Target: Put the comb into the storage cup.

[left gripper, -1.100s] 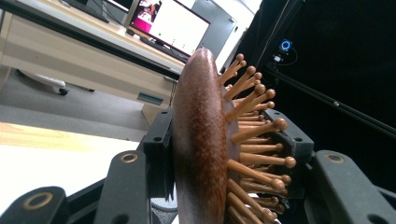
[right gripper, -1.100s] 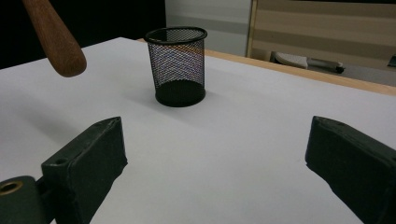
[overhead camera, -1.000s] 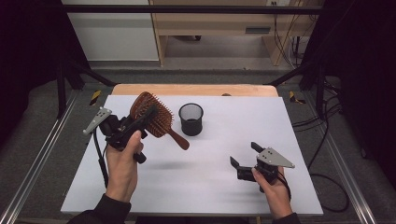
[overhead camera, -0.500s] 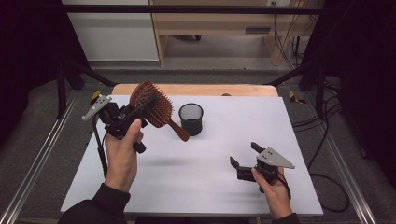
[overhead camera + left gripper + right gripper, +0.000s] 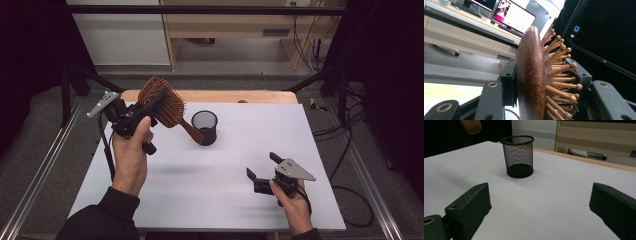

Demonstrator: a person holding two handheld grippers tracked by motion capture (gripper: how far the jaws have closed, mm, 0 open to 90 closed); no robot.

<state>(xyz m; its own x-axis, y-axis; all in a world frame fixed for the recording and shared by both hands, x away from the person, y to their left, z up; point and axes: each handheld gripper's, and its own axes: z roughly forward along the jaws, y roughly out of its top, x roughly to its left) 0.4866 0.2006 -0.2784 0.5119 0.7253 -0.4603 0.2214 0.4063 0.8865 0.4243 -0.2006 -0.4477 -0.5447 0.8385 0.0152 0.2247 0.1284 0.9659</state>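
The left gripper (image 5: 150, 106) clamps the head of one reddish-brown wooden paddle hairbrush (image 5: 161, 100), held above the white table (image 5: 210, 175); its handle slants down towards one black wire-mesh cup (image 5: 205, 127) standing upright; the right gripper (image 5: 260, 167), jaws spread and empty, rests on the table well apart from the brush; two grippers in all.

White worktop (image 5: 200, 190) over wooden edge at far side; black mesh cup (image 5: 205, 127) stands upright on it.
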